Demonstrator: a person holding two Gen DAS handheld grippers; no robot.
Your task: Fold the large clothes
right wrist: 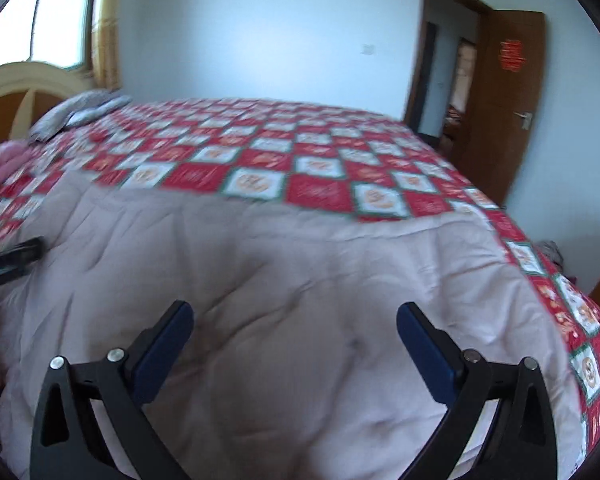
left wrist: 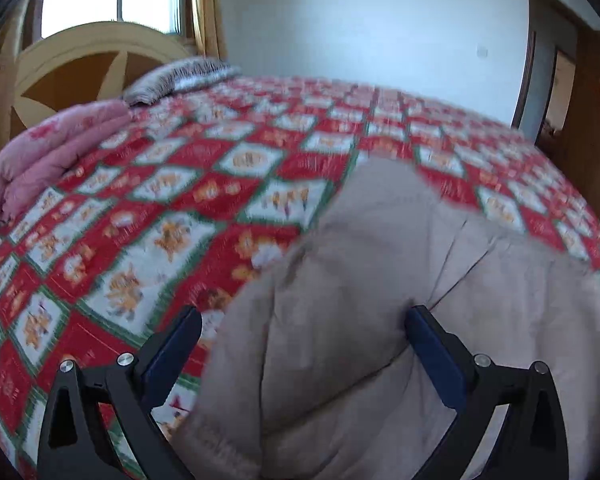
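A large beige padded garment [right wrist: 268, 280] lies spread on the near side of a bed with a red, white and green patterned cover [right wrist: 260, 152]. In the left wrist view the garment [left wrist: 380, 320] fills the lower right, bunched between the fingers. My left gripper [left wrist: 302, 318] is open, its jaws wide apart over the garment's left edge. My right gripper [right wrist: 294, 312] is open above the middle of the garment, holding nothing. The left gripper's tip [right wrist: 16, 256] shows at the left edge of the right wrist view.
A folded pink quilt [left wrist: 48, 156] and a grey patterned pillow [left wrist: 180, 76] lie at the head of the bed by the wooden headboard [left wrist: 80, 64]. A window [right wrist: 56, 16] is behind it. An open brown door [right wrist: 500, 100] stands past the bed's far right corner.
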